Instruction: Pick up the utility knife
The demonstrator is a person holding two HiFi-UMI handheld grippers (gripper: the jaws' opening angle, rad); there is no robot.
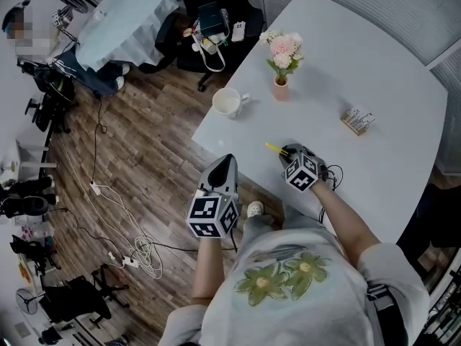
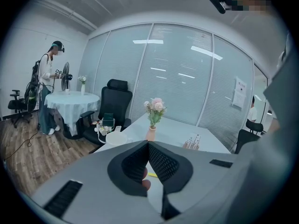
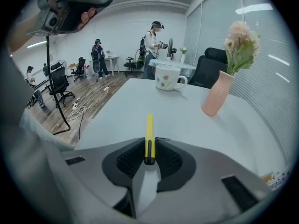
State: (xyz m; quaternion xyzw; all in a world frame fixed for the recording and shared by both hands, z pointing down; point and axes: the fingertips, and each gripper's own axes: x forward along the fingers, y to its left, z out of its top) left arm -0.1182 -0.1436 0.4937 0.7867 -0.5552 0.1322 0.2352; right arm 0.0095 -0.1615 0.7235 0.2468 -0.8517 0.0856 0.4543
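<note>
- Grasp looked made: slim yellow plastic utility knife [image 3: 149,127] pinched at its near end, right gripper [image 3: 149,157] clamped on it.
- Sat low over the white tabletop [image 1: 374,85] near its front edge; could not tell whether still touching.
- Hung beside that edge, jaws together on nothing: left gripper [image 2: 148,146].
- Left to do, judged: raising the knife clear.

Slim yellow utility knife [image 3: 149,125] – rear end pinched in right gripper [image 3: 149,146], tip fwd.
</note>
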